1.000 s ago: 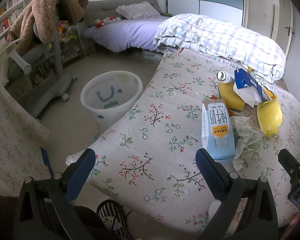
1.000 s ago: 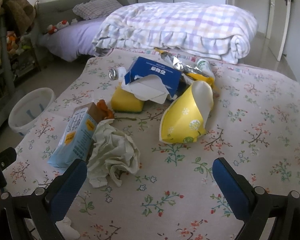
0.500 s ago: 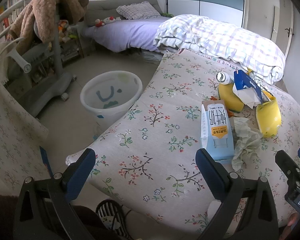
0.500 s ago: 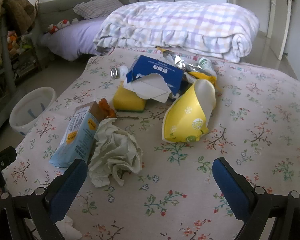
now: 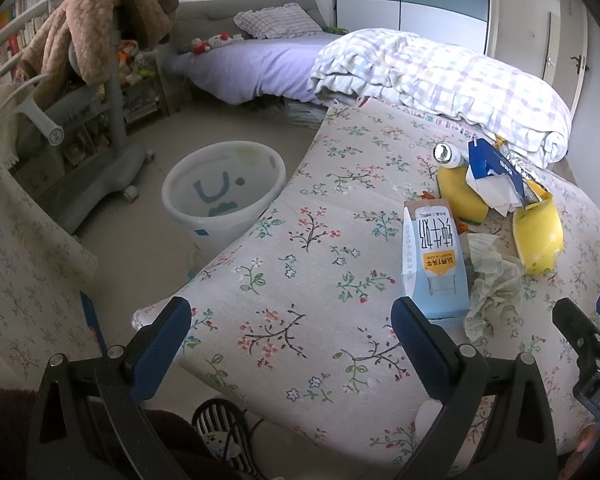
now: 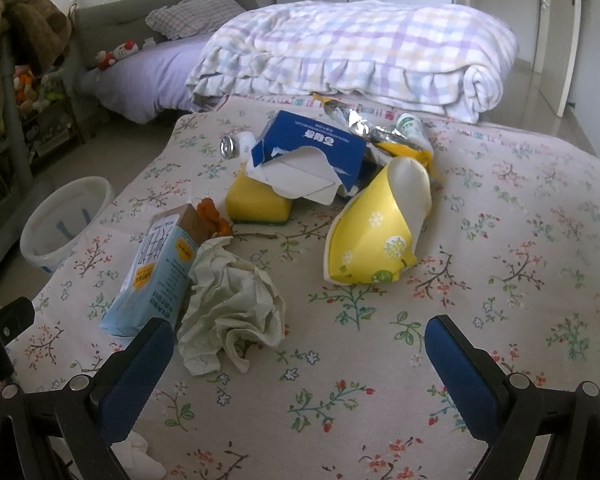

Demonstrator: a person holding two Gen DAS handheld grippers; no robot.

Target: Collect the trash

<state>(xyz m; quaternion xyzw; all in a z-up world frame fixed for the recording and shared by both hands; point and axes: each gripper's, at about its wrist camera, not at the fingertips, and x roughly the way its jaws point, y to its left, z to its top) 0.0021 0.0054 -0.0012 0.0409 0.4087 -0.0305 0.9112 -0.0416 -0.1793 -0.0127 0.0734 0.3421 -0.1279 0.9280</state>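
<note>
Trash lies on a floral-covered table: a light blue milk carton, a crumpled paper wad, a yellow paper bowl, a yellow sponge, a torn blue tissue box, a small can and foil wrappers. My right gripper is open and empty, just short of the paper wad. My left gripper is open and empty over the table's near left corner. A white bin stands on the floor to the left.
A folded plaid quilt lies at the table's far edge. A bed with a purple sheet stands behind. A grey stand with a brown blanket stands left of the bin. A white tissue lies near the front edge.
Both grippers have drawn back slightly from the table; the trash sits a little farther off in both views. Nothing was grasped or moved.
</note>
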